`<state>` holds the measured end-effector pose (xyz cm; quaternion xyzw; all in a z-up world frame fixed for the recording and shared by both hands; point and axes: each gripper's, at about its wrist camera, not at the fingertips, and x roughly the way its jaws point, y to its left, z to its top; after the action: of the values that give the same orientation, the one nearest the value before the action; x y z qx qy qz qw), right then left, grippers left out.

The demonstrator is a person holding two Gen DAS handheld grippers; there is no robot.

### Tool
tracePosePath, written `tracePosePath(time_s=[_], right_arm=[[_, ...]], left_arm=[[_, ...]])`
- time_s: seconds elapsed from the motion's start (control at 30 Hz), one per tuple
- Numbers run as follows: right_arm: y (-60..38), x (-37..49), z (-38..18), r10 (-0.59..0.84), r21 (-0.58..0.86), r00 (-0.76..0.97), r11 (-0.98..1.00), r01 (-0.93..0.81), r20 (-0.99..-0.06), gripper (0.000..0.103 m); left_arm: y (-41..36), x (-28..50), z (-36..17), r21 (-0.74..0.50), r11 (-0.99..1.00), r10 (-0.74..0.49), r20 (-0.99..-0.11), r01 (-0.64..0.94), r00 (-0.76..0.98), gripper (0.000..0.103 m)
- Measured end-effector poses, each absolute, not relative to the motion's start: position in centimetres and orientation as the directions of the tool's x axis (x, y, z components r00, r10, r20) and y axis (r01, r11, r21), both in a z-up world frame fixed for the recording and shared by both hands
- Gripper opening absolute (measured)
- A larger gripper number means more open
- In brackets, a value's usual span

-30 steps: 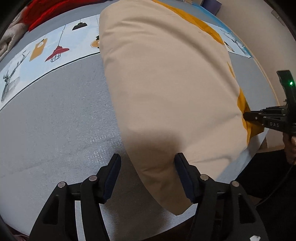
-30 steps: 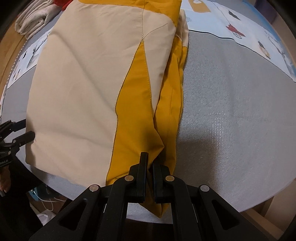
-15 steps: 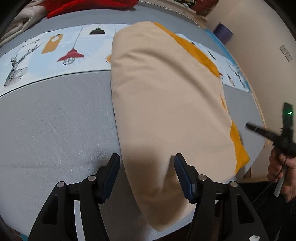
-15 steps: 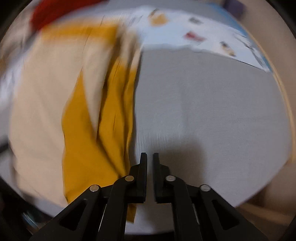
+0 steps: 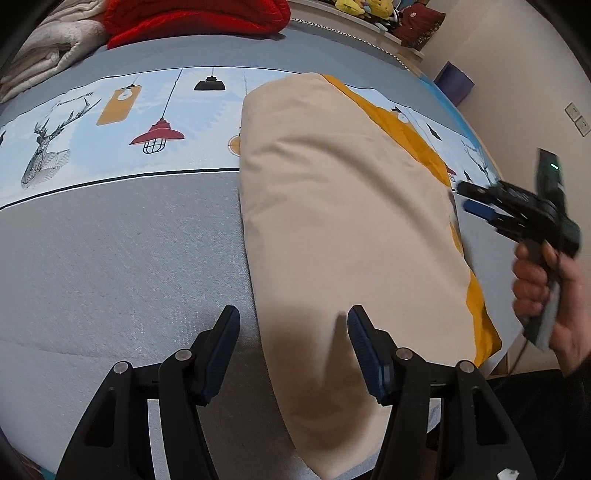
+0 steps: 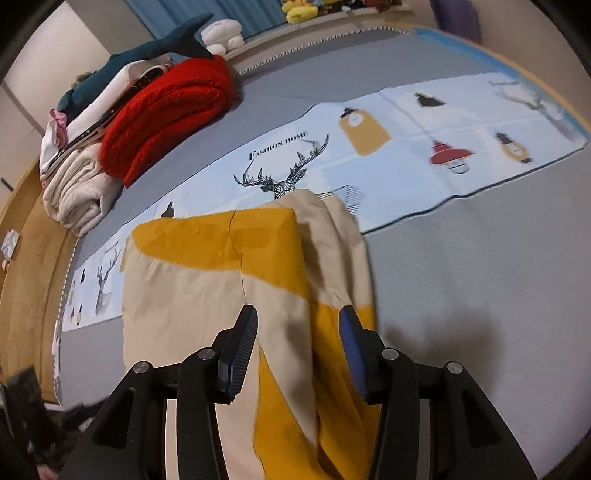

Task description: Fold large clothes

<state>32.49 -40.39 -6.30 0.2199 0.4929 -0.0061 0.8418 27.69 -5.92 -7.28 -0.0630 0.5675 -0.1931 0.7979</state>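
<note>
Grey textured mattress cover (image 5: 110,266) spans the near and middle ground. Across it, a pale blue printed band (image 6: 424,147) with hanging lamps, geometric stag heads and the words "FASHION HOME".

Far left: a folded red chunky-knit blanket (image 6: 170,118) on top of a rolled cream fleece blanket (image 6: 77,188). Behind these, a dark teal plush shark (image 6: 147,51) lying on folded white cloth.

Far edge: yellow plush toys (image 6: 299,11) on a ledge, one white plush toy (image 6: 221,33) beside the shark's tail.

Far right: purple box (image 5: 453,78) against the cream wall; white wall sockets (image 5: 577,119) further right.
</note>
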Motion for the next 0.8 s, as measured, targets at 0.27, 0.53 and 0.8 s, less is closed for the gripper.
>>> tracePosePath(time_s=[0.27, 0.53, 0.8], right_arm=[[-41.0, 37.5, -9.8, 0.294, 0.452, 0.476, 0.853, 0.26, -0.829, 0.008], [-42.9, 37.3, -10.8, 0.119, 0.315, 0.443, 0.861, 0.4, -0.888, 0.005], [-41.3, 33.7, -6.3, -0.097, 0.106, 0.484, 0.921, 0.374, -0.87, 0.026]], left_arm=[[-6.5, 28.1, -7.9, -0.31, 0.919, -0.37, -0.892, 0.244, 0.26, 0.057], [-7.2, 27.5, -8.7, -0.251, 0.927, -0.319, -0.919, 0.277, 0.234, 0.057], [-7.0, 26.7, -7.4, -0.303, 0.901, -0.383, -0.892, 0.31, 0.241, 0.057]])
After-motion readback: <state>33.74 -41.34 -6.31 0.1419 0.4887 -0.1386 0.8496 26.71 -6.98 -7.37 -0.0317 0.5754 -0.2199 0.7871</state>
